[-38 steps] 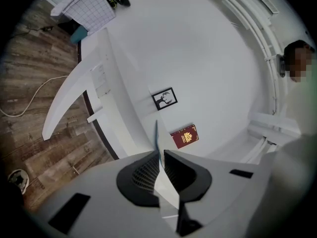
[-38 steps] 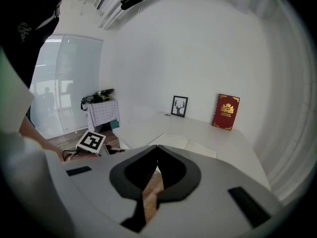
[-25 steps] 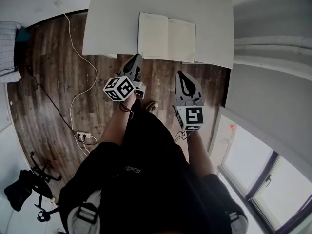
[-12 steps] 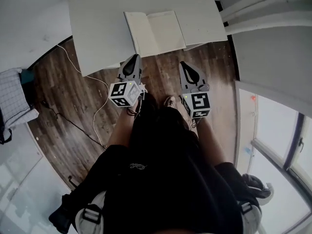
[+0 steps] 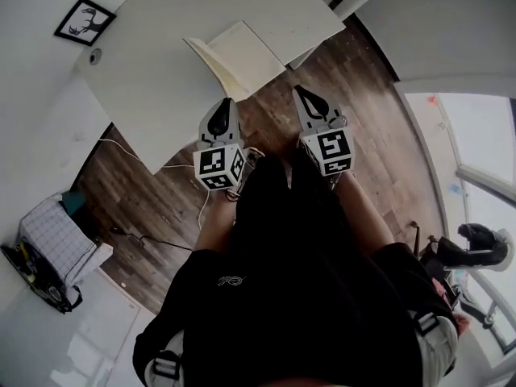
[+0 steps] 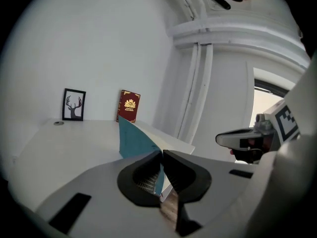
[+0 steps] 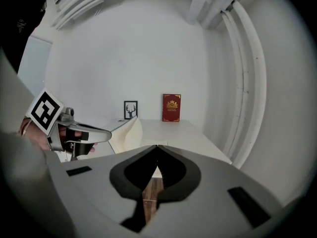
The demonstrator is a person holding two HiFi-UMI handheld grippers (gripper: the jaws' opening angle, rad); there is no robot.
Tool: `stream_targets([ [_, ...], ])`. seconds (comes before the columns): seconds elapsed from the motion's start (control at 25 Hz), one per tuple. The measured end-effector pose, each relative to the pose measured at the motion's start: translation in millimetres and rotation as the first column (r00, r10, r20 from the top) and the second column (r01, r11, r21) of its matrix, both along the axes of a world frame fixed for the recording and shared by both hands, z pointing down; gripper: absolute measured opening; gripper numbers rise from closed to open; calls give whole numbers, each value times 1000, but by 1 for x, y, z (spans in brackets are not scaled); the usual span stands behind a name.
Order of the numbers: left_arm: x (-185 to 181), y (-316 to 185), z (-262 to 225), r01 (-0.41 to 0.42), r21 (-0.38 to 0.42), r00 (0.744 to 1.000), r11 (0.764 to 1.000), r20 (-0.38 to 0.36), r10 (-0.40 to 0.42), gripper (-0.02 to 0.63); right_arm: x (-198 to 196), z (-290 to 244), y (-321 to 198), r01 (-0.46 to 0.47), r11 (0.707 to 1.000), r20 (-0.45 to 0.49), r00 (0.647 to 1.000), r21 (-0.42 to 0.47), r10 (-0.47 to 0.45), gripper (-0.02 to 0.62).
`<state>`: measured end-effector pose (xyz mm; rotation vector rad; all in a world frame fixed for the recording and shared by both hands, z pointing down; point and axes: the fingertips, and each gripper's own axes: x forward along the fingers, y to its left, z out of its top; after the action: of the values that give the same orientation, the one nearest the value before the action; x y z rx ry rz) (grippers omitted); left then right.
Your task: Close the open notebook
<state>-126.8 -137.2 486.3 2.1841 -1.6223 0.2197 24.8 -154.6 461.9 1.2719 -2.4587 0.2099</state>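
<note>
While my left gripper [image 5: 226, 103] is pinching the notebook's [image 5: 246, 55] raised teal cover [image 6: 132, 142] at twelve o'clock, my right gripper [image 5: 300, 93] is hovering at its three o'clock, fingers closed together, empty.

Flat white worktop [image 5: 161, 63] looking smooth, matt. Teal-covered open notebook [image 5: 242, 55] showing cream paper pages, matt cover. Dark plank floor [image 5: 161, 192] showing wood grain, slight sheen. Grey left hand-held gripper [image 5: 223, 105] looking like matt plastic.

On the table [image 5: 153, 87], the notebook [image 5: 242, 55] lies just ahead of left gripper [image 5: 222, 103] and right gripper [image 5: 299, 92]; framed picture [image 5: 83, 20] and book [image 6: 129, 106] stand beyond.
</note>
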Motion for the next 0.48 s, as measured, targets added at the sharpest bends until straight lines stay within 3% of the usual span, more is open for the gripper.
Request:
stream_targets([
  [0.28, 30, -16, -5, -44, -7, 992, 999, 117, 45, 18, 36, 13, -25, -15, 1000, 3, 1000, -4, 15, 23],
  [0.48, 55, -30, 0, -81, -54, 981, 995, 172, 89, 18, 48, 18, -45, -26, 1000, 41, 999, -14, 26, 23],
])
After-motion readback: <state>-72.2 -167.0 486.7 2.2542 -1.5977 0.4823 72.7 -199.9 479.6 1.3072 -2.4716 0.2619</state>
